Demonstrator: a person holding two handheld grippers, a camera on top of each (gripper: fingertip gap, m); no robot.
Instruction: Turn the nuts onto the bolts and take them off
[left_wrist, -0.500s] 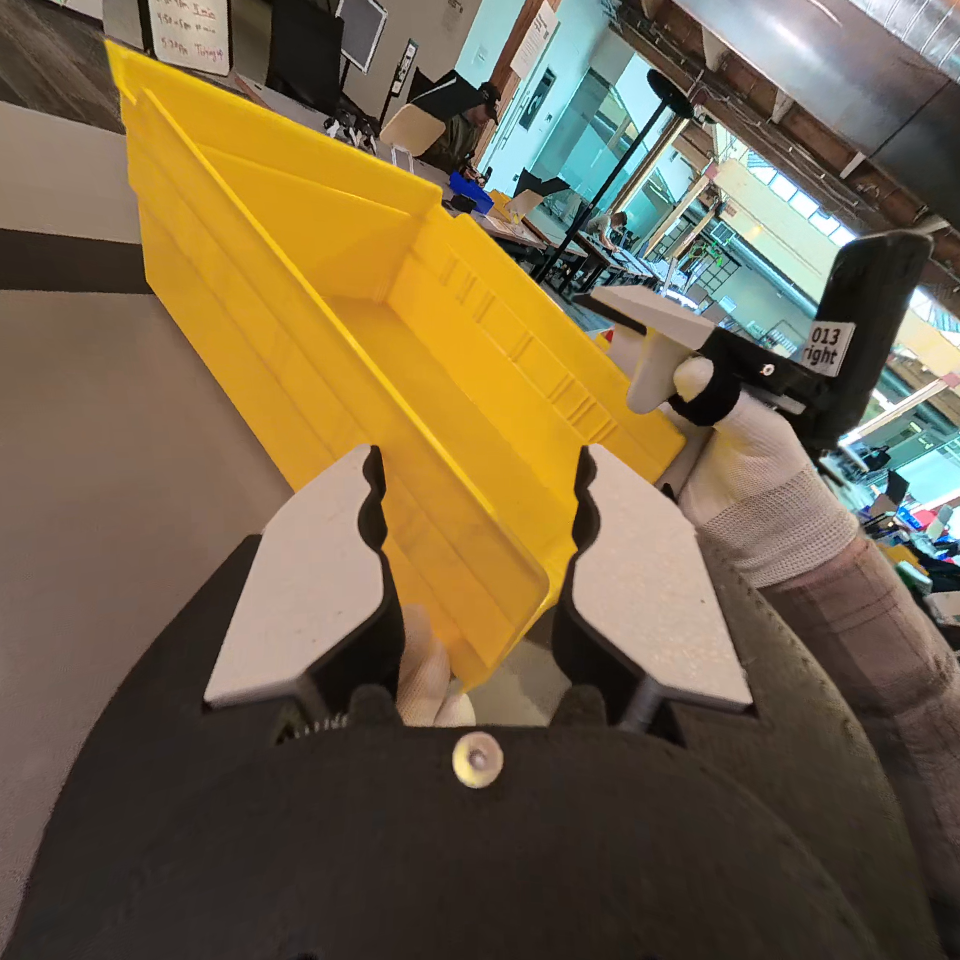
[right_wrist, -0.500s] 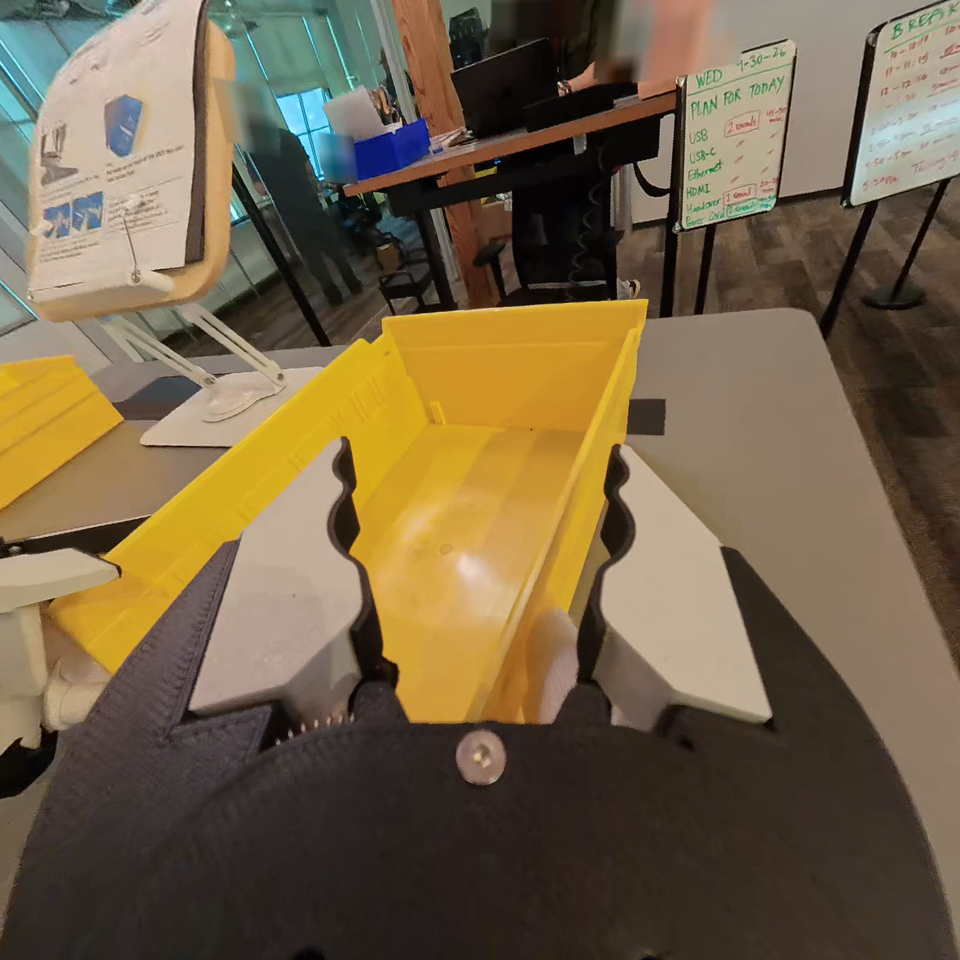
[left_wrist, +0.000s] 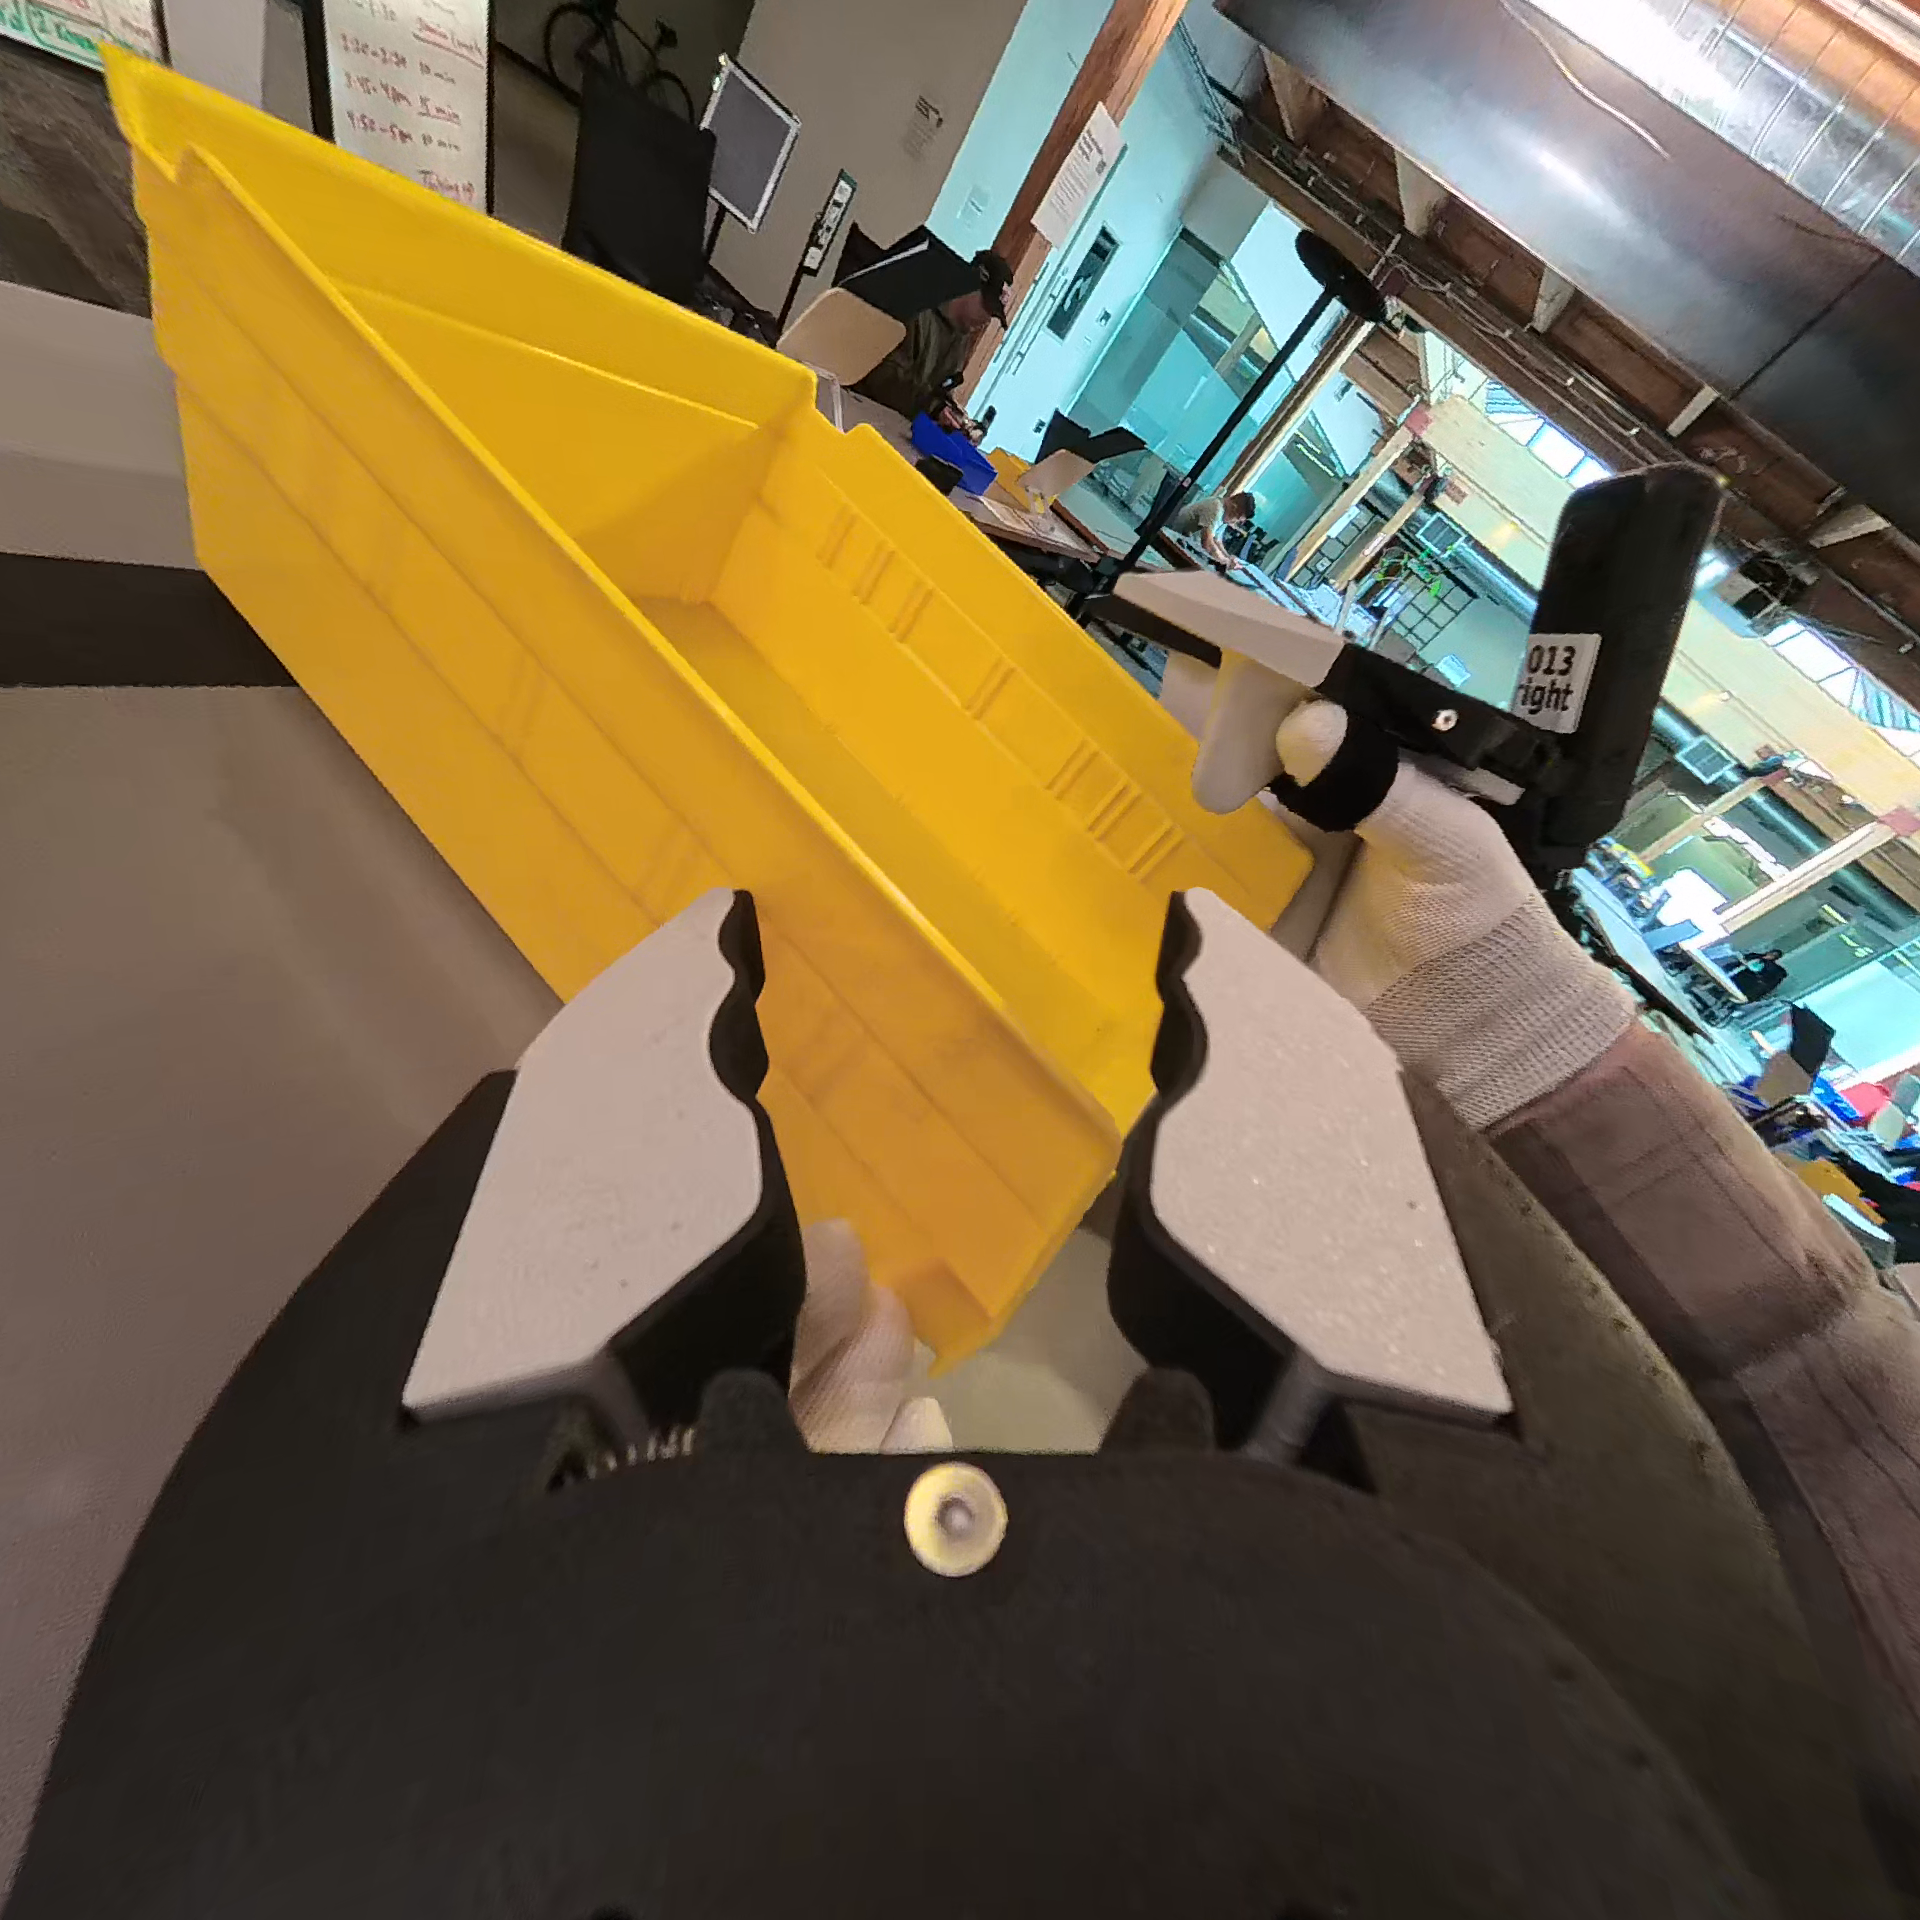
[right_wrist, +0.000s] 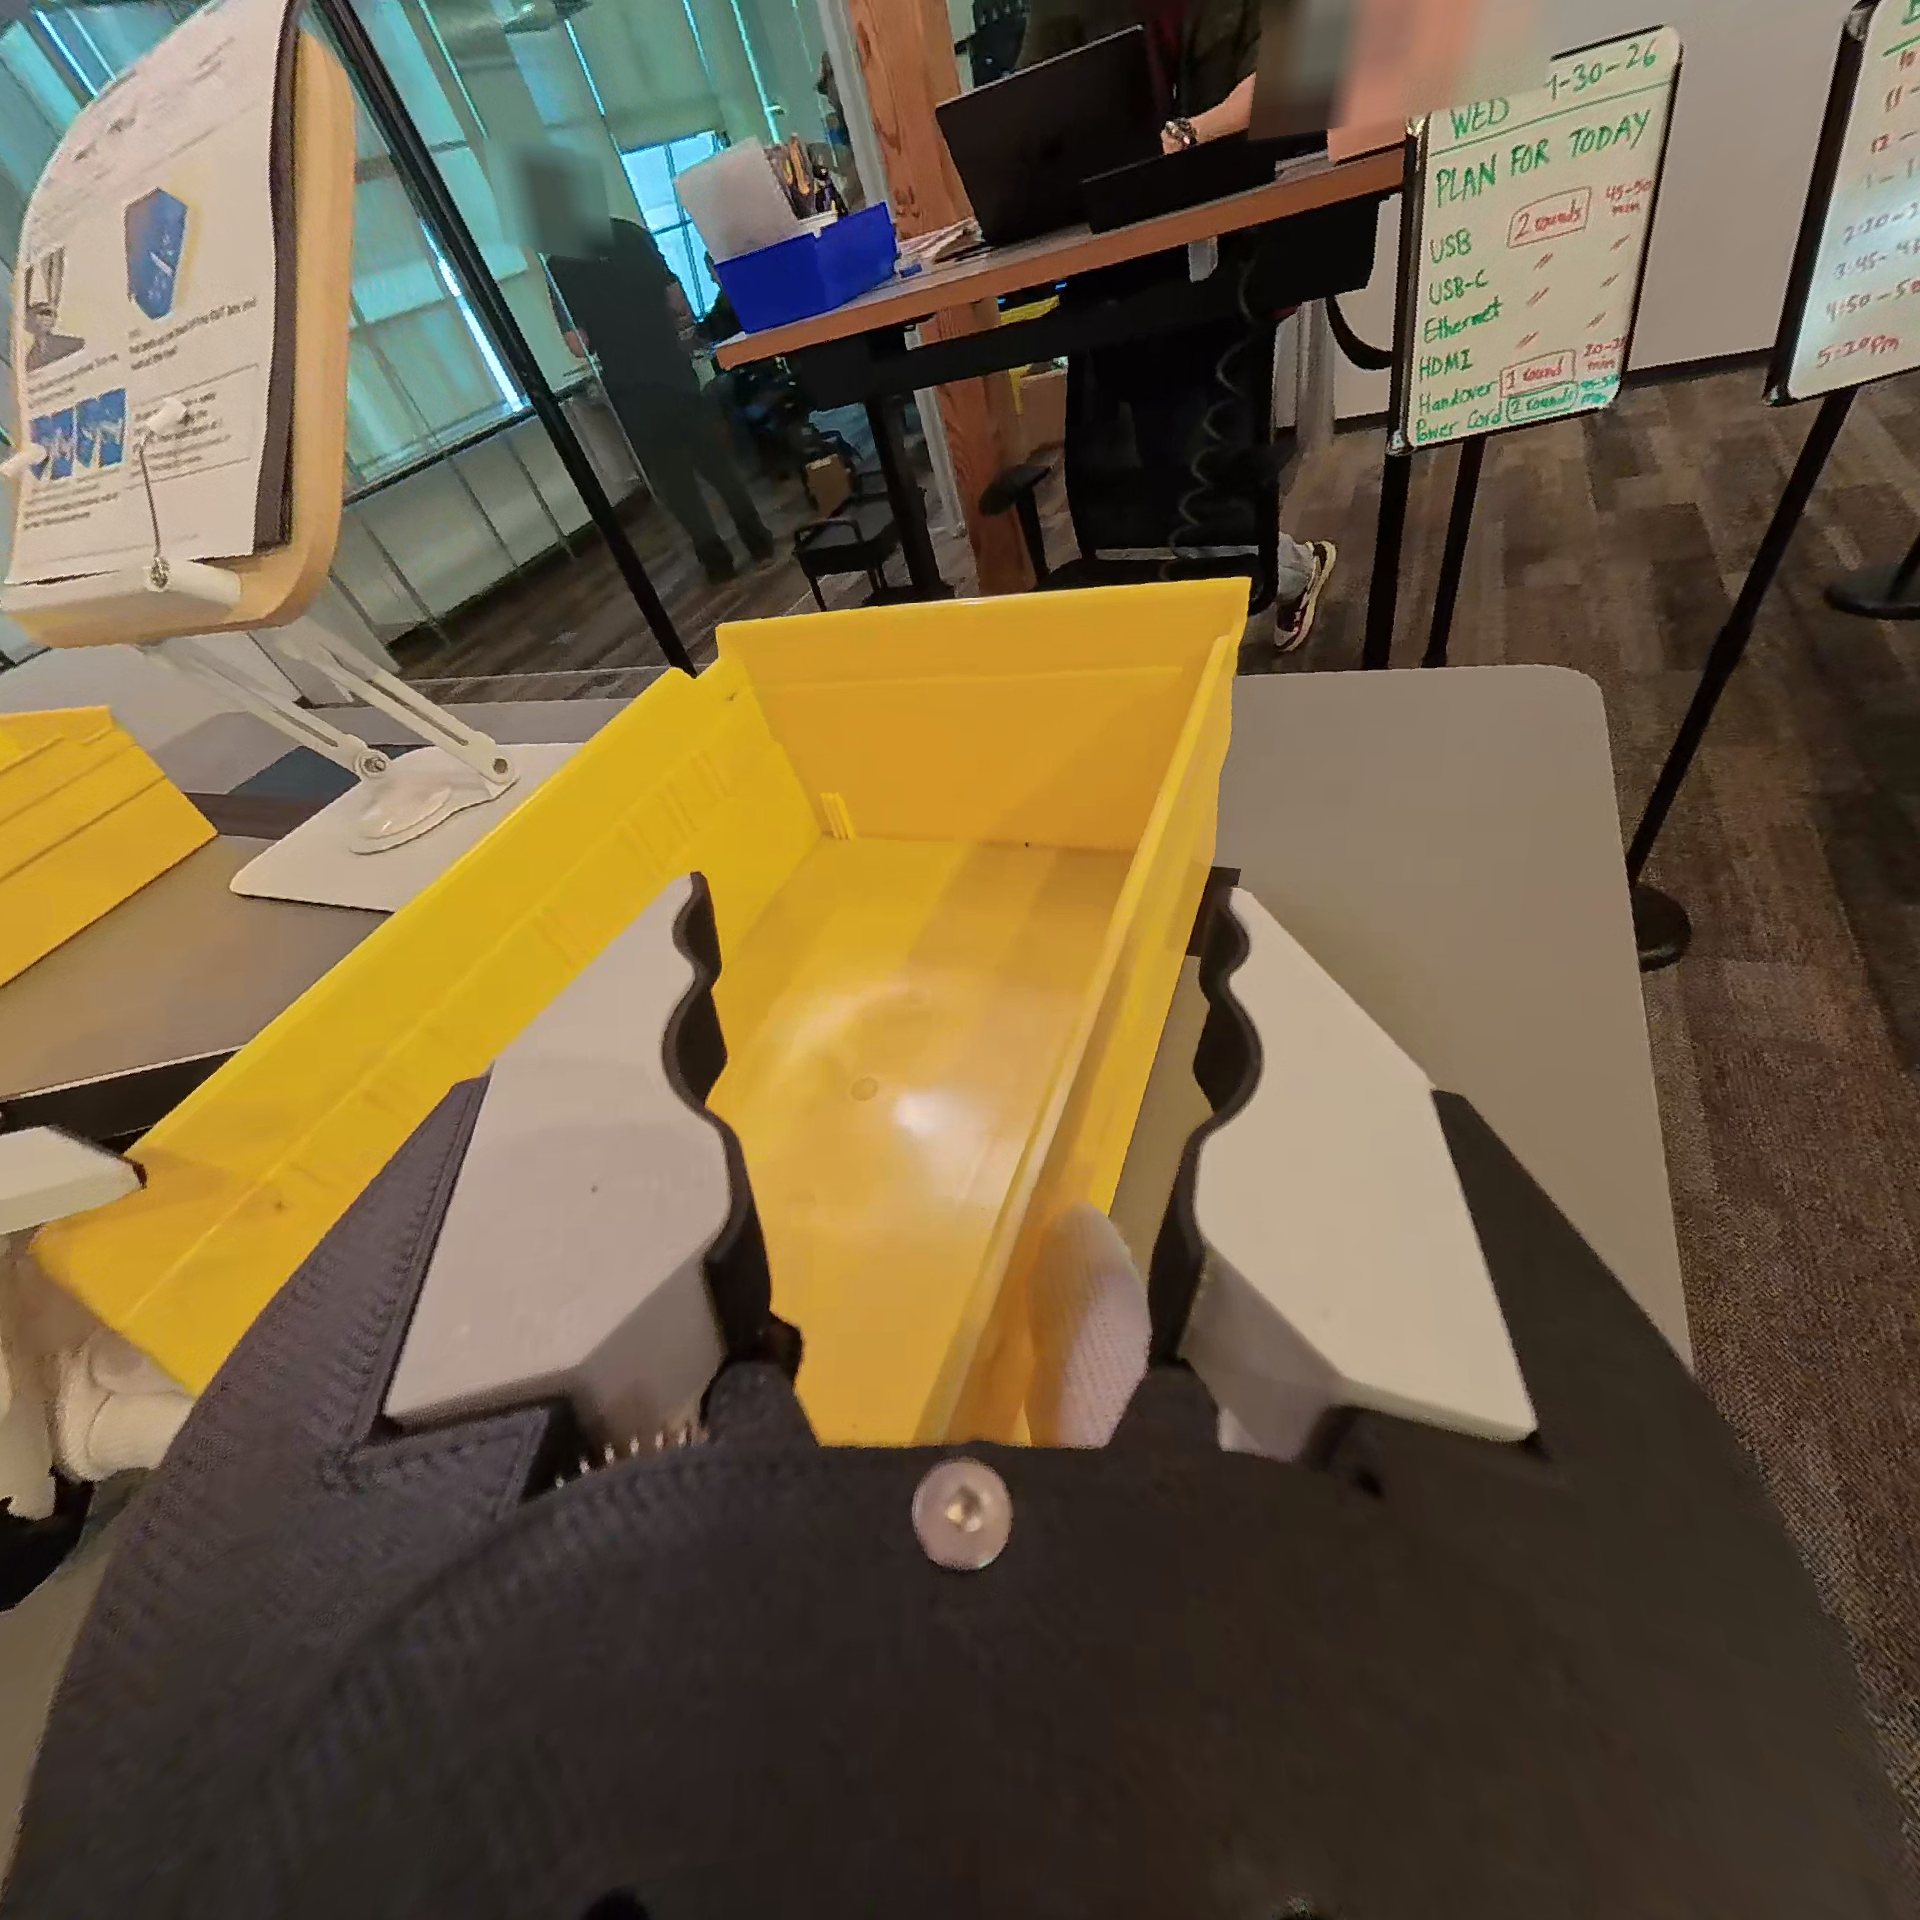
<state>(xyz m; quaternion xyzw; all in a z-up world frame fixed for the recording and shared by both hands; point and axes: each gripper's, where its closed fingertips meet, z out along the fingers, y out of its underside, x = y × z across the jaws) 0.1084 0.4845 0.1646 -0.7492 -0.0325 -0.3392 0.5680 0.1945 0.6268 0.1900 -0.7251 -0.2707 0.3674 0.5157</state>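
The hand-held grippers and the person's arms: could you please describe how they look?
Each hand-held gripper, left and right, has a black textured body, a silver screw at its centre and two pale grey fingers with wavy black inner pads. The left wrist view shows a white label on the right one's black handle. The person wears white knit gloves and a brownish plaid sleeve.

A long yellow plastic bin (right_wrist: 935, 1039) is lying on the grey worktop (right_wrist: 1403, 883), its bare inside showing and its open end facing the camera. The right gripper (right_wrist: 956, 1039) is standing with its grey fingers (right_wrist: 582, 1174) spread wide, the bin's right wall running between them without either touching it. A white-gloved fingertip (right_wrist: 1086, 1330) is pressing against that wall. Left of the bin, a document holder (right_wrist: 166, 312) is standing on its white base, and a second yellow bin (right_wrist: 73, 821) is sitting at the far left edge.
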